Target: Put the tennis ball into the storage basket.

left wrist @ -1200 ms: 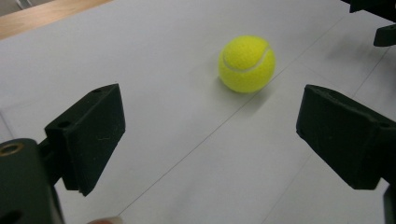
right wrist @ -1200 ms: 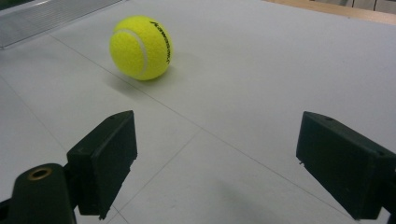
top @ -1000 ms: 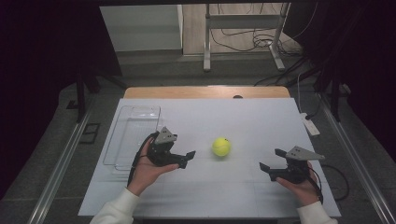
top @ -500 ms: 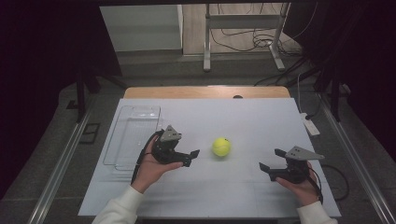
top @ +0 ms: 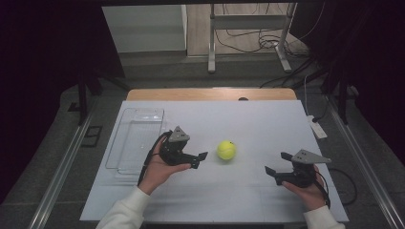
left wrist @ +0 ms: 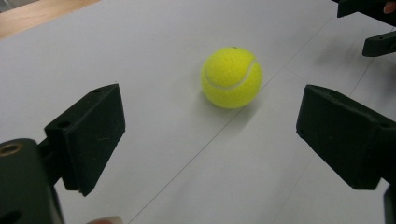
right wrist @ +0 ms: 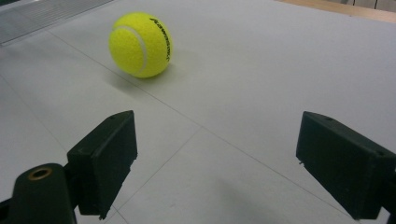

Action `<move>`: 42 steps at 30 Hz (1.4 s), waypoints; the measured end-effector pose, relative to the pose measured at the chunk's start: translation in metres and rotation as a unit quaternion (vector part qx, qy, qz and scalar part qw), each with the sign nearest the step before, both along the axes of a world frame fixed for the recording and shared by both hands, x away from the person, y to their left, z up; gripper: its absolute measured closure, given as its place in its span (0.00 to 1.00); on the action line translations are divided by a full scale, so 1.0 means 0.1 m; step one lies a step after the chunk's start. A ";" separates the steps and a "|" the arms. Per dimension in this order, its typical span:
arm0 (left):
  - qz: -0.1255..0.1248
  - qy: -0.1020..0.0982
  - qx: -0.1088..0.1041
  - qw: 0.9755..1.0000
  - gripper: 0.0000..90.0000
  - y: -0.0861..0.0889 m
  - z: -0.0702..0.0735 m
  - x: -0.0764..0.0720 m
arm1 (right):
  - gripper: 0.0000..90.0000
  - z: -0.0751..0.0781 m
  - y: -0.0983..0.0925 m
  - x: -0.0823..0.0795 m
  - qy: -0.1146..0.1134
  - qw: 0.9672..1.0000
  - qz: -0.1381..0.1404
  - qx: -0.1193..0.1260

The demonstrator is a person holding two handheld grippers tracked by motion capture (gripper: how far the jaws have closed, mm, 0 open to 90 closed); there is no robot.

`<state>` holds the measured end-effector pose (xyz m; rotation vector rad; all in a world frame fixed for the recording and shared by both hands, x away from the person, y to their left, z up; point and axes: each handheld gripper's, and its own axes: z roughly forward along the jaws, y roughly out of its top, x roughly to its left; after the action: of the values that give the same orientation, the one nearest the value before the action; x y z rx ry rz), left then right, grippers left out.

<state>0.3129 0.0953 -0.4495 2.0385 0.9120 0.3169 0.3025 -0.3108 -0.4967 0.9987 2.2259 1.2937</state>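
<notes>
On the table [top: 248, 191] the ball [top: 226, 150] lay between the two grippers, the left gripper [top: 197, 159] just beside it on its left and the right gripper [top: 276, 163] well apart on its right and nearer the person, while the tray [top: 138, 138] sat behind the left hand [top: 160, 167] at the table's left edge.

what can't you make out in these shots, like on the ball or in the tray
- Tennis ball: black print in the right gripper view is too small and blurred to read.
- Clear tray: in the high view, too transparent and small to tell whether anything lies inside.
- Left gripper: the hand hides its underside in the high view.
</notes>
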 end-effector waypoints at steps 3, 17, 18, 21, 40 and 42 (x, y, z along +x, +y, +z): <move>-0.001 0.001 0.000 1.000 0.10 -0.02 0.00 0.02 | 0.15 0.00 0.00 0.00 0.000 1.000 -0.001 -0.001; -0.005 0.004 -0.002 1.000 0.10 -0.08 0.02 0.09 | 0.15 0.00 0.00 0.00 -0.001 1.000 -0.002 -0.003; -0.005 0.003 -0.002 1.000 0.10 -0.08 0.02 0.09 | 0.15 0.00 0.00 0.00 0.000 1.000 -0.001 -0.003; -0.006 0.004 -0.001 1.000 0.10 -0.10 0.02 0.10 | 0.15 0.00 0.00 0.00 0.000 1.000 -0.001 -0.004; -0.022 0.007 0.009 1.000 0.10 -0.23 0.00 0.17 | 0.15 0.00 -0.01 0.00 -0.001 1.000 -0.002 -0.003; -0.024 0.009 0.009 1.000 0.10 -0.25 -0.01 0.18 | 0.15 0.00 0.00 0.00 -0.001 1.000 -0.002 -0.003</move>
<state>0.3310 0.0705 -0.4503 2.0794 0.8740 0.2817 0.3030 -0.3112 -0.4972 0.9982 2.2241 1.2842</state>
